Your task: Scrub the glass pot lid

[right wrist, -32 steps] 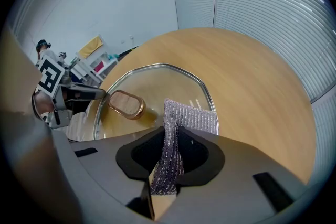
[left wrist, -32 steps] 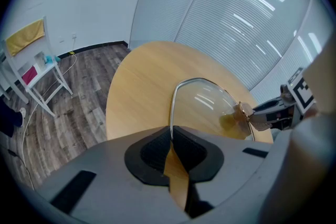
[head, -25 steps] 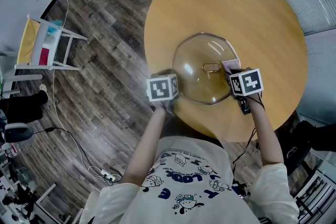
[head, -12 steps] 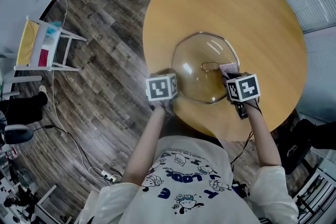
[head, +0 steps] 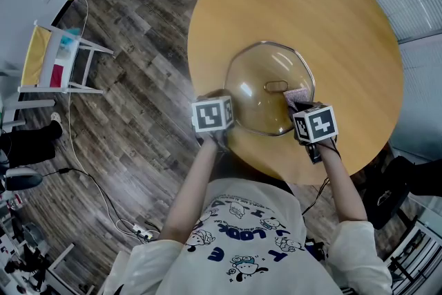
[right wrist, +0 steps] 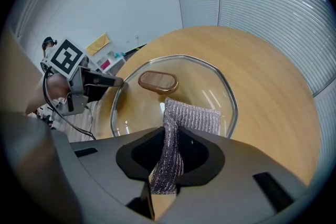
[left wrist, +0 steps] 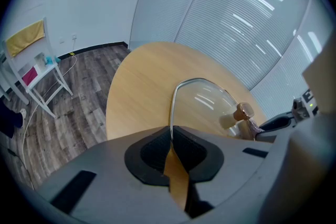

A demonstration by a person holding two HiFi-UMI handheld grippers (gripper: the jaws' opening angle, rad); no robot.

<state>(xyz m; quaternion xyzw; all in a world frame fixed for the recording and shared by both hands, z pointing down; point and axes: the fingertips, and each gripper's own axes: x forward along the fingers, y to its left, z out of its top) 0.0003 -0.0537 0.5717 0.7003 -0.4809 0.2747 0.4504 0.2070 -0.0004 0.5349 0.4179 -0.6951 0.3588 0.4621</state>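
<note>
Glass pot lid (head: 252,90), frame centre — rim pinched in closed left tool (left wrist: 170,145); right tool (right wrist: 167,161) clamps scrub cloth (right wrist: 193,116). Hazard: hard scrubbing could work the rim free — lid skids.

- A marker cube (head: 213,115) is blocking the head view's sight of the left gripper (left wrist: 169,139) where it is pinching the rim of the glass pot lid (head: 266,90).
- A second cube (head: 315,124) is covering the right gripper (right wrist: 167,144) and most of the silver scrubbing pad (right wrist: 189,118), leaving one corner showing.
- The pad's lower end is disappearing between the right jaws.
- Items on the white rack (head: 65,55) are showing too small to name.
- The person's shirt (head: 242,245) is running off the head view's bottom edge.
</note>
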